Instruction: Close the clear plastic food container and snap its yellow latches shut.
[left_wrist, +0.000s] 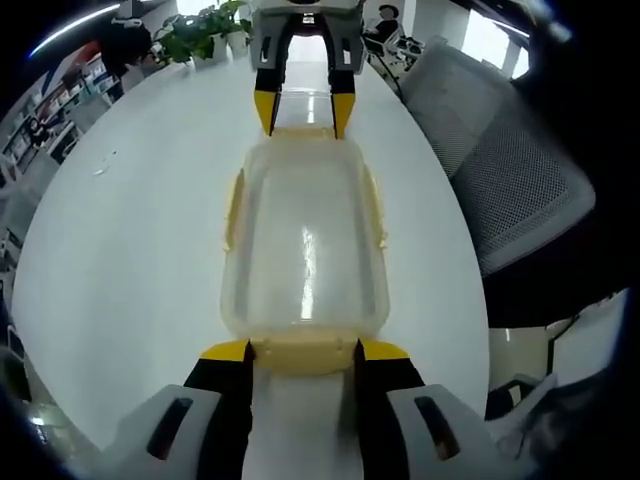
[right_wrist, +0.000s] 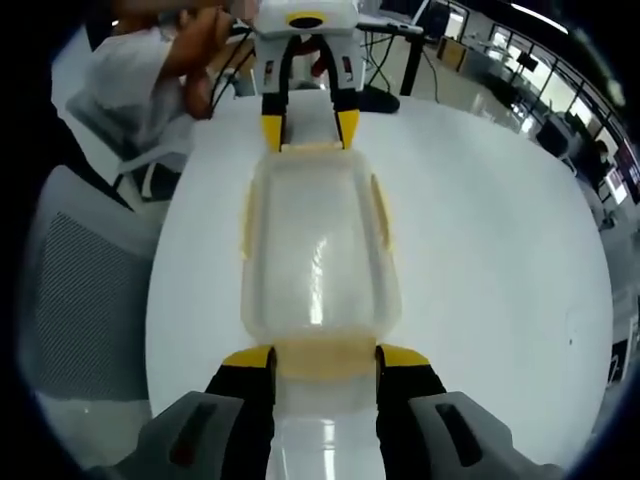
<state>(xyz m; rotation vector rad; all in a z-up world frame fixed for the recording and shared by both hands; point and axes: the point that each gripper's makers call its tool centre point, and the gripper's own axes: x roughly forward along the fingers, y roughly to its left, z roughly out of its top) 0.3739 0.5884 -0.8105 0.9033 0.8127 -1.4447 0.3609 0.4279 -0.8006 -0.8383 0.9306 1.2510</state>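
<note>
The clear plastic container lies lengthwise on the white table with its lid on; it also shows in the right gripper view. Pale yellow latches line its long sides and both ends. My left gripper is open, its yellow-tipped jaws flanking the near end latch. At the far end, my right gripper faces me with its jaws astride the other end latch. From the right gripper view, my right gripper is open around its end latch, and the left gripper stands opposite.
A grey mesh office chair stands at the table's right edge, seen again as a chair in the right gripper view. Potted plants sit at the far end. A person's hand and sleeve show behind the left gripper.
</note>
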